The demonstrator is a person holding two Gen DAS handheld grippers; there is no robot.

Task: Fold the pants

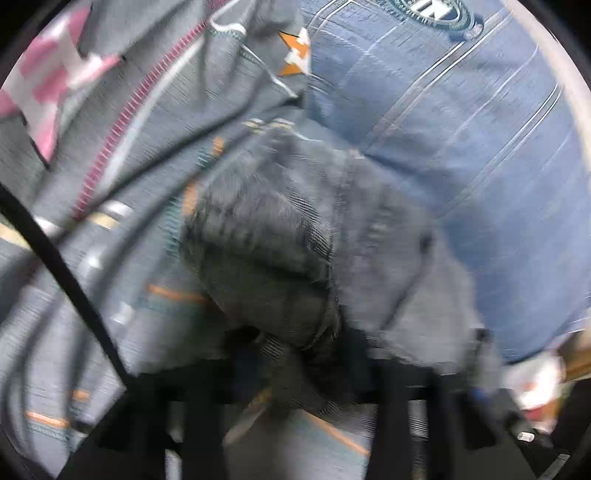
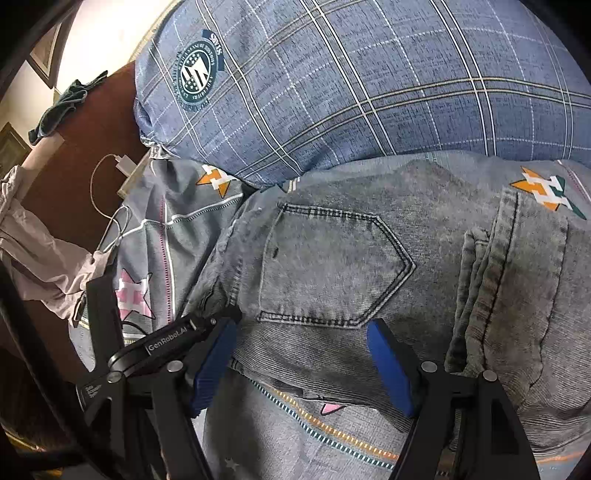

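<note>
Pants: I see the grey jeans (image 2: 332, 266) lying on the star-print bedsheet (image 2: 177, 221), below the plaid pillow (image 2: 351, 92).
Left claw (image 1: 295, 369): I see a bunched denim fold pinched between narrow jaws; blurred.
Right claw (image 2: 303, 365): wide, blue pads over the back pocket (image 2: 325, 266), gripping nothing.

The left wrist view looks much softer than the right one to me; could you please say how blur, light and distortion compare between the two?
Left wrist view: motion blur smears the bunched jeans and the left tool, and it looks dim. Right wrist view: sharp, the pocket stitching crisp, daylight glare on the wall; fisheye bends the pillow's plaid lines.
</note>
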